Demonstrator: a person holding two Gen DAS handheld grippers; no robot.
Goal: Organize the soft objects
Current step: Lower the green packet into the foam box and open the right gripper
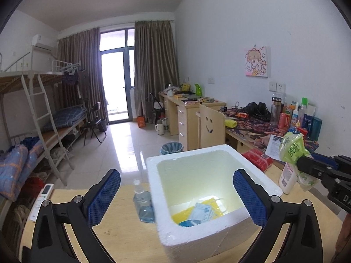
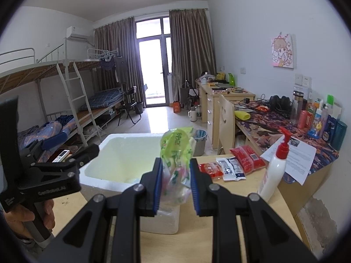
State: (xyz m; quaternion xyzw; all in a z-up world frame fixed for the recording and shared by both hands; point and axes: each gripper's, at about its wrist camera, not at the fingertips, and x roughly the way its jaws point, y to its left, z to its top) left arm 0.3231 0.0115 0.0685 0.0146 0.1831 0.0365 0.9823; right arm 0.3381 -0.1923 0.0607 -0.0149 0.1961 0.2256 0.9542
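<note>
On the wooden bench (image 1: pixel 122 230), near its front edge, stands a white open-topped foam box (image 1: pixel 210 236); flat yellow and pale blue packets (image 1: pixel 197 213) lie on its floor. Right claw (image 2: pixel 176 183) is clamped on a crumpled green-printed clear plastic bag (image 2: pixel 176 153), held upright above the box's right rim. Left claw (image 1: pixel 176 194) is spread wide, gripping nothing, poised over the box's left wall. Right of the box stands a white pump bottle with red nozzle (image 2: pixel 273 171). Toward the bench's far right edge lie red sachets (image 2: pixel 246 159) and a white sachet (image 2: pixel 230 167). Left of the box stands a small clear bottle of blue liquid (image 1: pixel 142 201).
</note>
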